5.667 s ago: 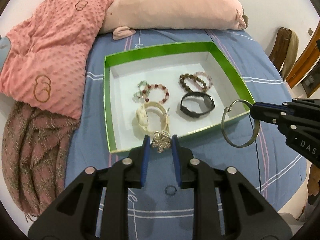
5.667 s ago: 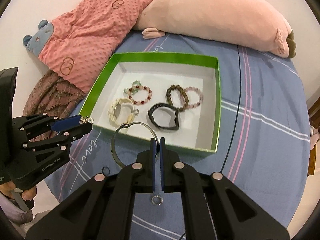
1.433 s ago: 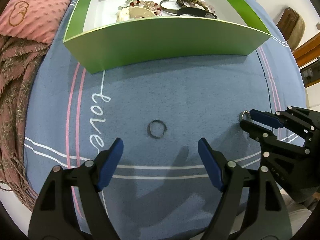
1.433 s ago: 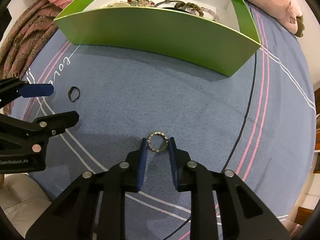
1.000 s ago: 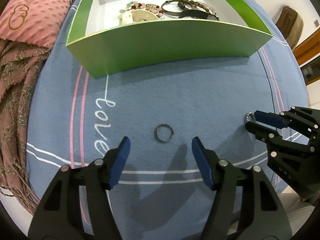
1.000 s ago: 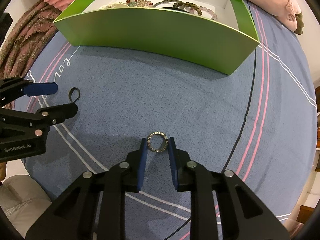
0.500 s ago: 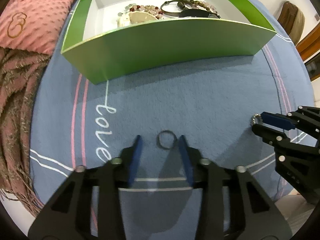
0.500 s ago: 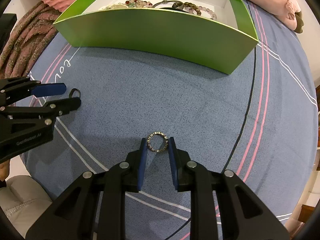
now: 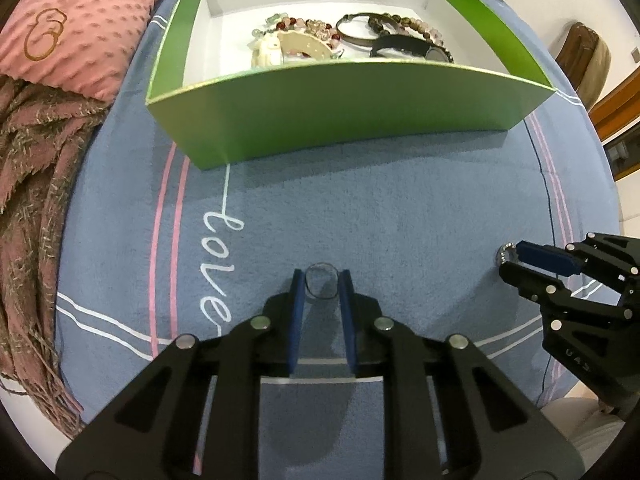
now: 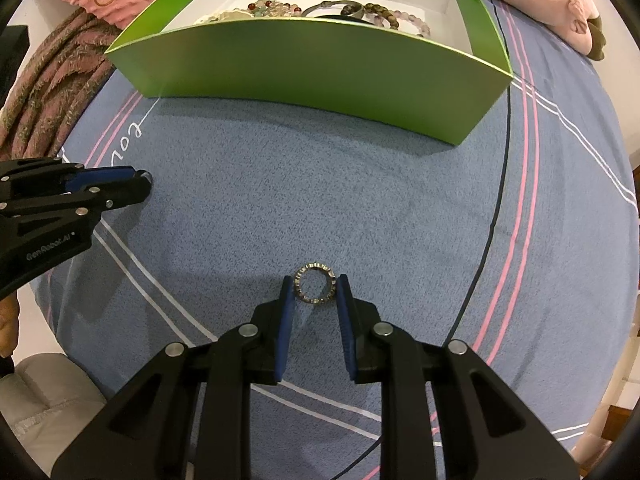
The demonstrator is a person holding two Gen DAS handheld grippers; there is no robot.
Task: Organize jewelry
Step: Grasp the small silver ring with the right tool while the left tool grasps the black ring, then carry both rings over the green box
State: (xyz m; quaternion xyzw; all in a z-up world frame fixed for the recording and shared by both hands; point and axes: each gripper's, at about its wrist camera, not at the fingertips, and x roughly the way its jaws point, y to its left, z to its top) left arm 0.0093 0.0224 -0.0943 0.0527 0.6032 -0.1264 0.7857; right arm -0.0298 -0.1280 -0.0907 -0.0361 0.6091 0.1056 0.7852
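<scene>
A green box (image 9: 348, 108) with a white inside holds several bracelets (image 9: 304, 40) and a black watch (image 9: 412, 46). My left gripper (image 9: 321, 280) is shut on a thin dark ring (image 9: 321, 286) low over the blue blanket. My right gripper (image 10: 314, 284) is shut on a studded silver ring (image 10: 314, 289), also low over the blanket. In the left wrist view the right gripper (image 9: 508, 258) is at the right with the silver ring (image 9: 503, 255) at its tip. In the right wrist view the left gripper (image 10: 140, 182) is at the left.
The box (image 10: 312, 68) stands beyond both grippers on the blue blanket (image 9: 400, 208). A pink cushion (image 9: 72, 20) and a brown fringed scarf (image 9: 28, 200) lie at the left. A pink plush pillow (image 10: 560, 4) lies behind the box.
My left gripper has moved forward and closed from wide open onto the thin dark ring. My right gripper has stayed shut on the silver ring in the same place.
</scene>
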